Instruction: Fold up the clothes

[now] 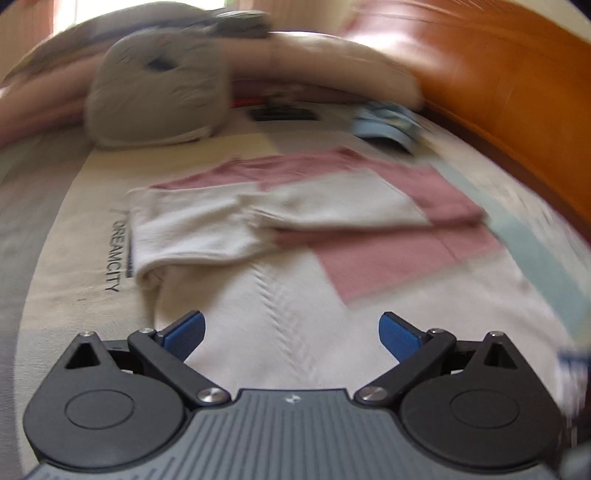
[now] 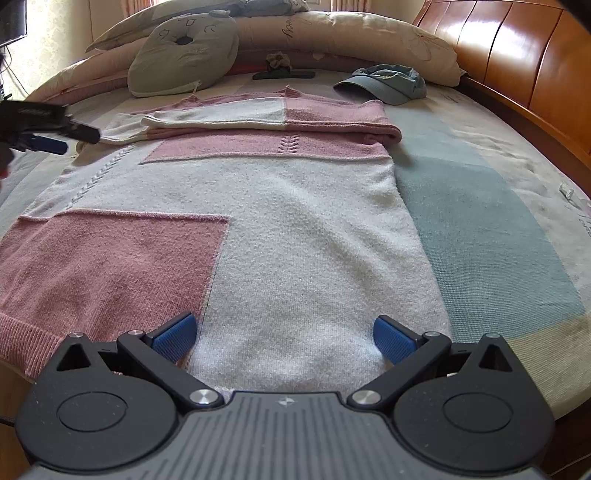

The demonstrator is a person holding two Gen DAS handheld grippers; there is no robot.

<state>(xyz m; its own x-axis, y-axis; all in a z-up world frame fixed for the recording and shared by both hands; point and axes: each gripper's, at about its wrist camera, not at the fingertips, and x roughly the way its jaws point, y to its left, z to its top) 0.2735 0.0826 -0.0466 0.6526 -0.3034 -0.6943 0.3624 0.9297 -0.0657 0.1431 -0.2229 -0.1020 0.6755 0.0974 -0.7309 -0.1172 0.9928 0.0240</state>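
A pink and white knitted sweater [image 2: 295,206] lies flat on the bed, its sleeves folded across the chest at the far end. My right gripper [image 2: 284,341] is open just above the white hem nearest me, with nothing between its blue pads. In the left wrist view, which is blurred, the sweater [image 1: 280,302] lies under my left gripper [image 1: 291,334], which is open and empty over the white knit near the folded white sleeve [image 1: 207,229]. The left gripper [image 2: 55,136] also shows at the left edge of the right wrist view, beside that sleeve.
A grey cushion [image 2: 184,55] and long pillows [image 2: 351,33] lie at the bed's far end. A blue cap [image 2: 388,83] and a dark flat object [image 2: 284,75] rest beyond the sweater. A wooden headboard [image 2: 517,55] curves along the right. Blue and cream bedding [image 2: 480,229] lies right of the sweater.
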